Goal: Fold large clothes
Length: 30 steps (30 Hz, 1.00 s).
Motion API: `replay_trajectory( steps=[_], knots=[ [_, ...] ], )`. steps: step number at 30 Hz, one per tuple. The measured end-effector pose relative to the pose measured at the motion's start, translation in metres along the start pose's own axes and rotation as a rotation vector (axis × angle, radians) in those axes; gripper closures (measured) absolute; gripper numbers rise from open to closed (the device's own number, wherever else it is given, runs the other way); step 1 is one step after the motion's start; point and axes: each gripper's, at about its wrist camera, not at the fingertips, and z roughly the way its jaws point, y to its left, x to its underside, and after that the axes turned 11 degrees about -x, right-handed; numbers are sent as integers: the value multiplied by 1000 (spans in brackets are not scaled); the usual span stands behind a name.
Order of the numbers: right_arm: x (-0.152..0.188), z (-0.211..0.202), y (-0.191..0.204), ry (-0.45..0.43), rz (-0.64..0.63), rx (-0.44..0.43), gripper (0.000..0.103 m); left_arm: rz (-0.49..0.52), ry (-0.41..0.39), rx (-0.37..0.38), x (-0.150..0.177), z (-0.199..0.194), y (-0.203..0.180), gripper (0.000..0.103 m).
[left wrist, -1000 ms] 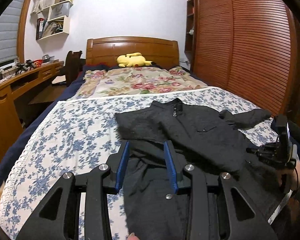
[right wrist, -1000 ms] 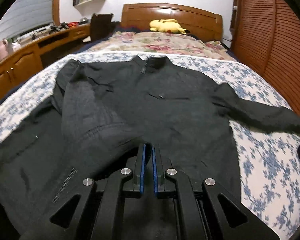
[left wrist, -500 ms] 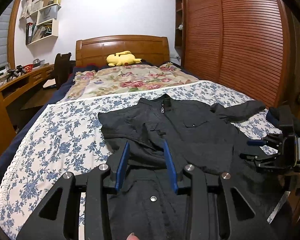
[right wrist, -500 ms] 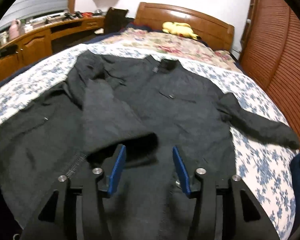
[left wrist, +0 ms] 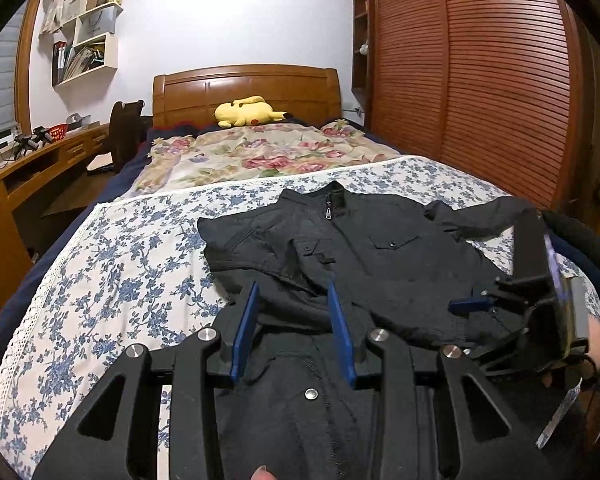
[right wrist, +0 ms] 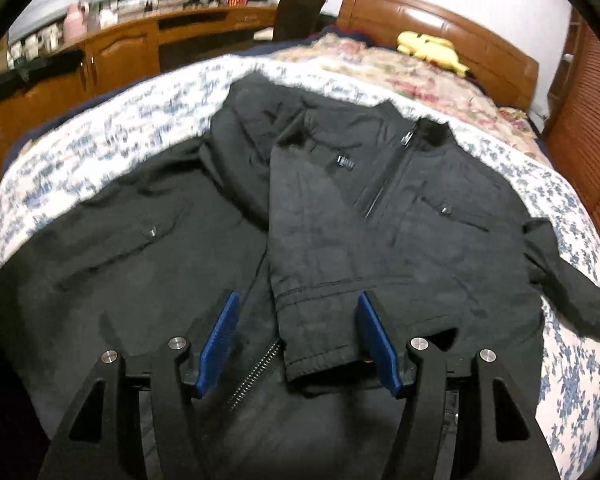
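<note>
A black zip jacket (left wrist: 380, 256) lies face up on the bed, collar toward the headboard; it also fills the right wrist view (right wrist: 420, 208). Its left sleeve (right wrist: 316, 280) is folded across the chest, cuff near me. The other sleeve (right wrist: 572, 292) stretches out to the right. My left gripper (left wrist: 294, 328) is open and empty above the jacket's lower part. My right gripper (right wrist: 298, 340) is open, its blue pads on either side of the folded sleeve's cuff, just above it. The right gripper also shows at the right of the left wrist view (left wrist: 540, 308).
The bed has a blue floral sheet (left wrist: 112, 280) and a rose-patterned quilt (left wrist: 260, 156) with a yellow plush toy (left wrist: 246, 112) by the wooden headboard. A wooden desk (left wrist: 28, 176) and chair (left wrist: 124, 136) stand left. A slatted wardrobe (left wrist: 480, 80) stands right.
My right gripper was shut on the sleeve, then opened and let it go; the sleeve now lies across the chest. Both grippers have drawn back and risen a little.
</note>
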Motion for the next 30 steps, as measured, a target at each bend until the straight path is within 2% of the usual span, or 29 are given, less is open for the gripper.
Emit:
replay_trajectory(
  steps=[5,6,7,9,14,21,22,27,29,30],
  knots=[
    [6,24,-17,91,-59,94,40,-1,0,-2,-1,0,1,67],
    [7,26,-22,98,-66,102,46,0,2,-3,-1,0,1,67],
    [7,26,-27,103,-70,100,67,-1,2,-4,-1,0,1,67],
    [4,23,-33,102,-88,126,91,-3,4,-5,0,-1,2,67],
    [-16,-9,-68,-6,-19,143,94,-12,1,-12,-1,-3,5,67],
    [-35,-58,-126,-162,127,99,95,-24,2,-15,-2,-2,8,67],
    [-34,-59,-135,-180,156,113,95,-25,3,-16,-2,-1,8,67],
    [-17,-44,-207,-128,394,172,94,-17,11,-17,0,2,6,67],
    [-7,-35,-219,-95,427,227,94,-14,12,-17,-1,3,5,67],
    [-2,-31,-223,-83,431,244,89,-12,14,-16,0,4,5,67]
  ],
)
